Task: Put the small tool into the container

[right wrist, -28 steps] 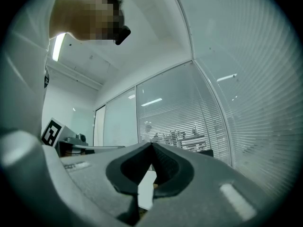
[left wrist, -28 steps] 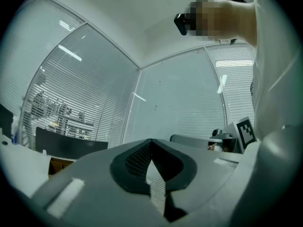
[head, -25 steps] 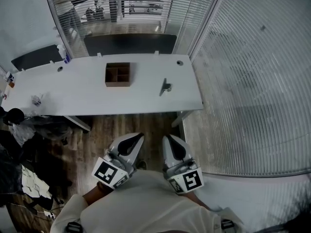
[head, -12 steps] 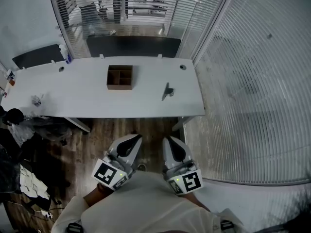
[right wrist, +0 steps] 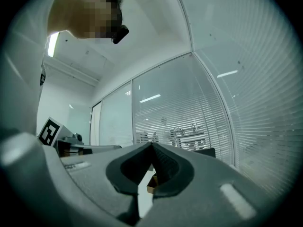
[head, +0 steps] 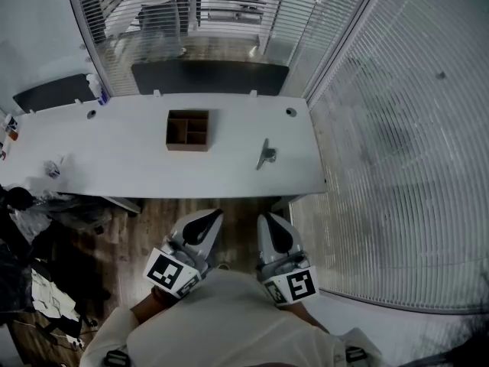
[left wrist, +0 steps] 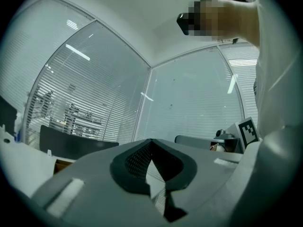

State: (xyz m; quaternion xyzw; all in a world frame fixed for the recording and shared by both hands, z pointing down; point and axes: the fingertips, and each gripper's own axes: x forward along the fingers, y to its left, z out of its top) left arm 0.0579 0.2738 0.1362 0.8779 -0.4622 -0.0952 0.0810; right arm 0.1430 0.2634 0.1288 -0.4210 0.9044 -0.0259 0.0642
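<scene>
A long white counter (head: 137, 167) stands beside slatted blinds (head: 397, 167) over a wood floor (head: 168, 209). There's a small bottle (head: 95, 89) at its far left, and clutter (head: 30, 281) heaped below.

White desk (head: 114, 155) ahead of me. Wood floor (head: 229, 205) below. Glass walls with blinds (head: 397, 167) behind and right.

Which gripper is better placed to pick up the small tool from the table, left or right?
Right, probably. The right gripper sits almost straight below the tool in the head view; the left gripper lines up with the box instead. Both are shut and empty.
</scene>
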